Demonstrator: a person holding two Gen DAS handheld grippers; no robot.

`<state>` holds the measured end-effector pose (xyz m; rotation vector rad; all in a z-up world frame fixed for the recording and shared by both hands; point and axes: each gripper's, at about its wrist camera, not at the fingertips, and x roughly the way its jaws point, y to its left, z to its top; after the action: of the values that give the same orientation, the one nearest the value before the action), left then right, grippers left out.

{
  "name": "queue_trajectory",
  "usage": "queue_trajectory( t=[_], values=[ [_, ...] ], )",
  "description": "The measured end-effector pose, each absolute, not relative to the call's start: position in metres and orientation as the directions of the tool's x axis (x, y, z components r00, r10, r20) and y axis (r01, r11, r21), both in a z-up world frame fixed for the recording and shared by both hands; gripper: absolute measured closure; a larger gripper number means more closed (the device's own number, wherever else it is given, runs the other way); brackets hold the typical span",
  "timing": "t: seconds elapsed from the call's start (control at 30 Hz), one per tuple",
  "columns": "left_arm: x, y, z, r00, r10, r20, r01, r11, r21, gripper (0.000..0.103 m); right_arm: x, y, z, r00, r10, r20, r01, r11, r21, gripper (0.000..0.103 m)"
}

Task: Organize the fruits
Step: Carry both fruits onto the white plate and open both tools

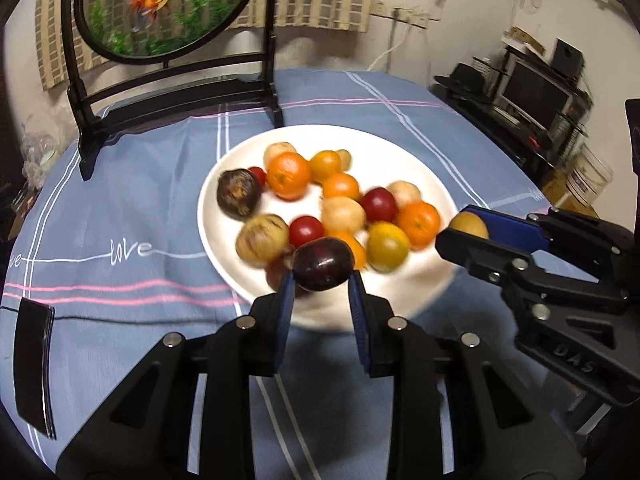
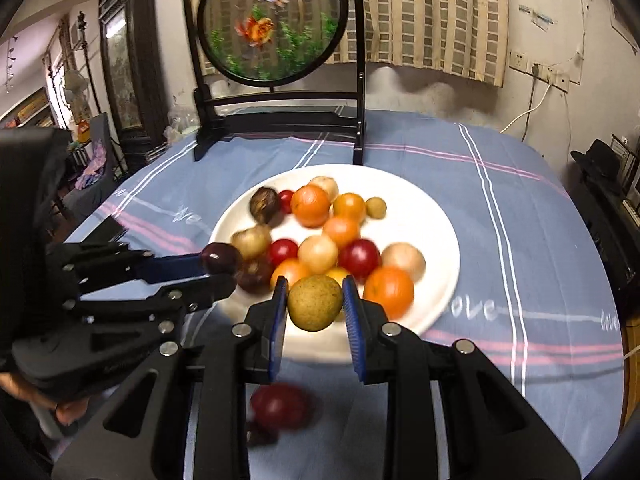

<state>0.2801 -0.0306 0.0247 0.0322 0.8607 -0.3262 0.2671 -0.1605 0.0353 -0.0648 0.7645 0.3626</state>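
Up close, two black hand-held grippers with blue finger pads hang over a round white ceramic plate [image 1: 224, 248] heaped with small fruits, which sits on a table covered by a blue cotton cloth with white and pink stripes [image 1: 120, 208]. From the left wrist view, the left gripper [image 1: 322, 280] is clenched on a dark purple, glossy round plum [image 1: 323, 264], its two pads pressing the fruit's sides above the near edge of the plate. To its right, the right gripper [image 1: 464, 226] reaches in from the side, clamped on a yellow-green speckled round fruit [image 1: 470, 224] just beside the plate's right rim. From the right wrist view, that same fruit [image 2: 315, 302] sits squeezed between the right gripper [image 2: 315, 304] pads over the plate's near rim, while the left gripper [image 2: 220, 266] enters from the left with the plum [image 2: 219, 258] at its tip. On the plate lie orange mandarins [image 1: 289, 175], red cherry-like round fruits [image 1: 379, 203], pale tan round fruits [image 1: 343, 214] and a wrinkled brown-purple passion fruit [image 1: 239, 192], packed touching one another. One blurred dark red round fruit [image 2: 280, 406] lies on the cloth below the right gripper, apart from the plate. Behind the plate stands a round goldfish-painted panel in a black wooden stand [image 2: 272, 20]. A flat black rectangular object [image 1: 34, 364] lies on the cloth at far left.
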Motion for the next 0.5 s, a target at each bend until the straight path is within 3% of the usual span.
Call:
queue_trajectory(
  t=[0.27,0.37,0.5],
  values=[
    [0.322,-0.032,0.016,0.61,-0.216,-0.762,0.235,0.968,-0.086,0.073,0.313,-0.158,0.019,0.667,0.257,-0.699,-0.302,0.951,0.062,0.069],
    [0.325,-0.028,0.016,0.623,-0.214,-0.753,0.212,0.972,-0.101,0.064,0.313,-0.162,0.016,0.673,0.257,-0.693,-0.295,0.953,0.066,0.054],
    [0.315,-0.027,0.021,0.642,-0.195,-0.741,0.208,0.975,-0.076,0.055,0.303,-0.173,0.02,0.679,0.266,-0.685,-0.28,0.955,0.094,0.054]
  ],
)
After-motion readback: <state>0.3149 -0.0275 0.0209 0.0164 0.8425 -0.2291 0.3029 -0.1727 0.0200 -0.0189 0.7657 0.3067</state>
